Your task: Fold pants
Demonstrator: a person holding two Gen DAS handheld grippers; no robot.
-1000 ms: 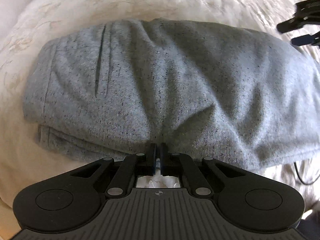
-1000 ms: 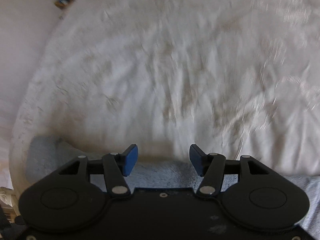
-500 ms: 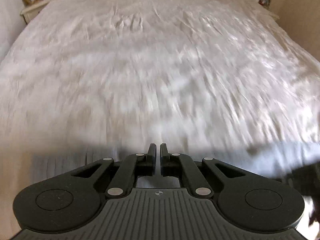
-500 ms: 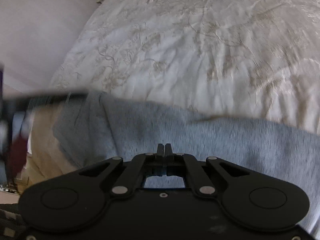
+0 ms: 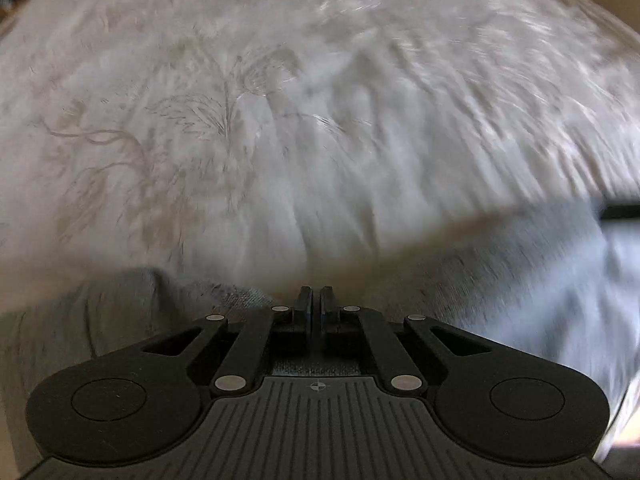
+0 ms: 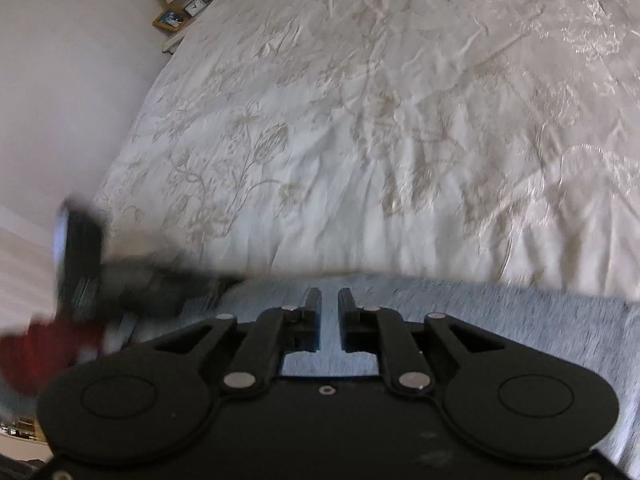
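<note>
The grey pants [image 5: 520, 272] lie across the near part of the white bed, blurred by motion in both views. My left gripper [image 5: 316, 300] is shut, its fingertips over the far edge of the grey cloth; I cannot tell if cloth is pinched between them. In the right wrist view the pants [image 6: 500, 316] run under and beside my right gripper [image 6: 329, 304], whose fingers stand a small gap apart with grey cloth showing behind the gap. The left gripper appears as a dark blur [image 6: 84, 264] at the left there.
A white embroidered bedspread [image 6: 380, 128] covers the bed beyond the pants. A bedside table with a lamp, a clock and a picture frame [image 6: 180, 8] stands at the far left corner. A pale wall [image 6: 60, 80] runs along the bed's left side.
Both views tilted up from the folded pants to the bedspread. The right gripper went from open to shut, and now its fingers are slightly apart. The left gripper stayed shut.
</note>
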